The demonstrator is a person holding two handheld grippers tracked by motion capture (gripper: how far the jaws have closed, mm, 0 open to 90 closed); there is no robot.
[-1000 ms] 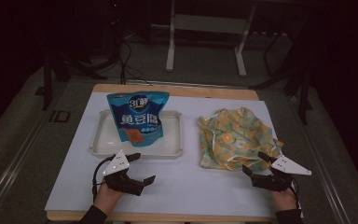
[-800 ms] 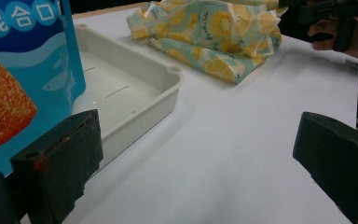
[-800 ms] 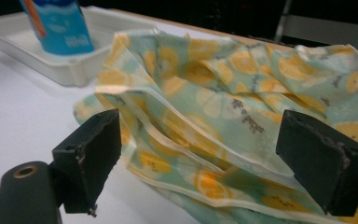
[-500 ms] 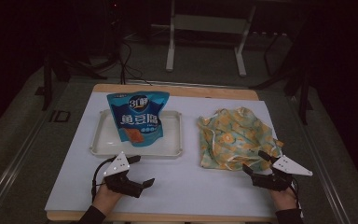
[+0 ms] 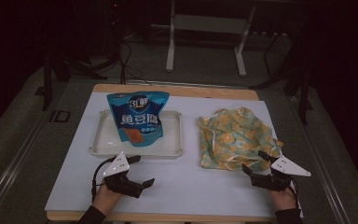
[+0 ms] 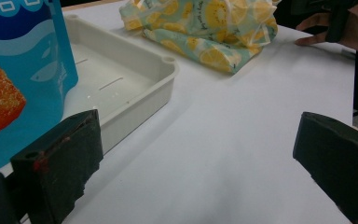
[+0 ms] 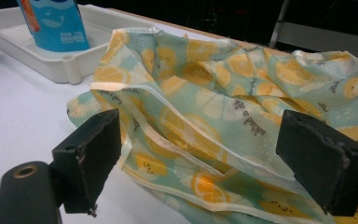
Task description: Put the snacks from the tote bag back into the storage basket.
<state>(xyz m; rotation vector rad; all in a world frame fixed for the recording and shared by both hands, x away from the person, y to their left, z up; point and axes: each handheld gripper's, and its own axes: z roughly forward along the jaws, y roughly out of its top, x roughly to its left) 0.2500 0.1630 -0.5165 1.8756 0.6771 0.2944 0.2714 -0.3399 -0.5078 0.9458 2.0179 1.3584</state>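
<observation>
step: approach, nothing gripped | right tool (image 5: pixel 257 166) released, jaws wide at bag (image 5: pixel 235 136) edge on counter (image 5: pixel 191 182) | left tool (image 5: pixel 137 171) released near tray (image 5: pixel 173 148) | next: you close right on the hem

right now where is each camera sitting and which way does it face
High view: above the person's side, looking forward and down on the table; both hands, left gripper, right gripper show.
Left gripper view: between open jaws, facing the tray and blue snack bag; the other hand shows.
Right gripper view: between open jaws, facing the lemon-print bag.
Shared: both gripper views show tray, snack bag and lemon-print bag.
</observation>
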